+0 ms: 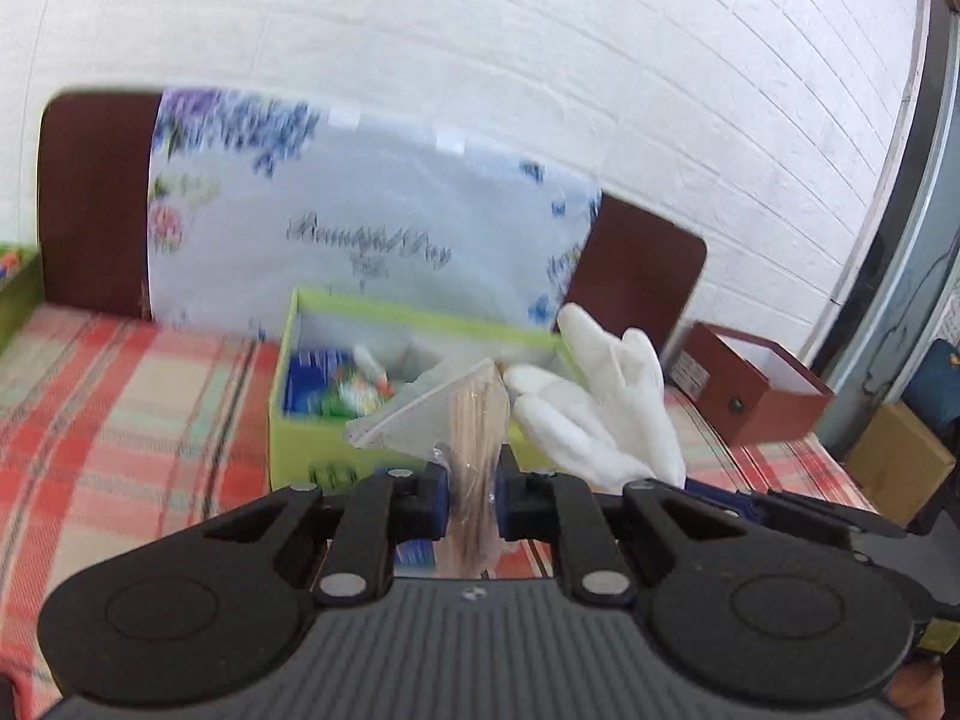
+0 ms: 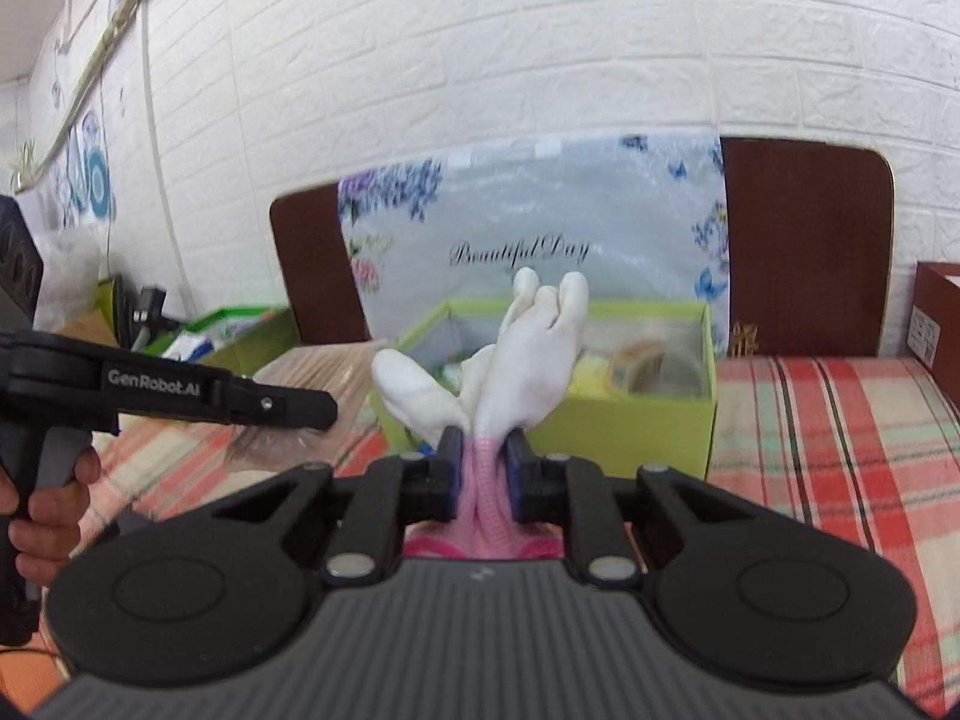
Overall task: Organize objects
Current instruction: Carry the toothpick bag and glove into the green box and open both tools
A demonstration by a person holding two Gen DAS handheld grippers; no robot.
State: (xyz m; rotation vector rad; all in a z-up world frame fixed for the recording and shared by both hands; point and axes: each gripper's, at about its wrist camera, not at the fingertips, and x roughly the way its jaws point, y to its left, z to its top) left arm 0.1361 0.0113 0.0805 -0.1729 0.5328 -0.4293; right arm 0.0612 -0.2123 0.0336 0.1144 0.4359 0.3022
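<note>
Plaid bedcover (image 2: 840, 420); left gripper (image 1: 474, 492) clamps toothpick packet (image 1: 474, 420), right gripper (image 2: 485, 468) clamps white gloves (image 2: 528, 360).

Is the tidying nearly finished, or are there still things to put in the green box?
Partly done: the green box already holds some packets. In hand now: the left gripper clamps a clear bag of wooden sticks, and the right gripper clamps white gloves by their pink cuffs. Both still need putting away.

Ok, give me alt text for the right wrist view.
The right claw is shut on the pink cuff of white gloves, held up before a green box on a plaid cloth. The left claw enters from the left.
</note>
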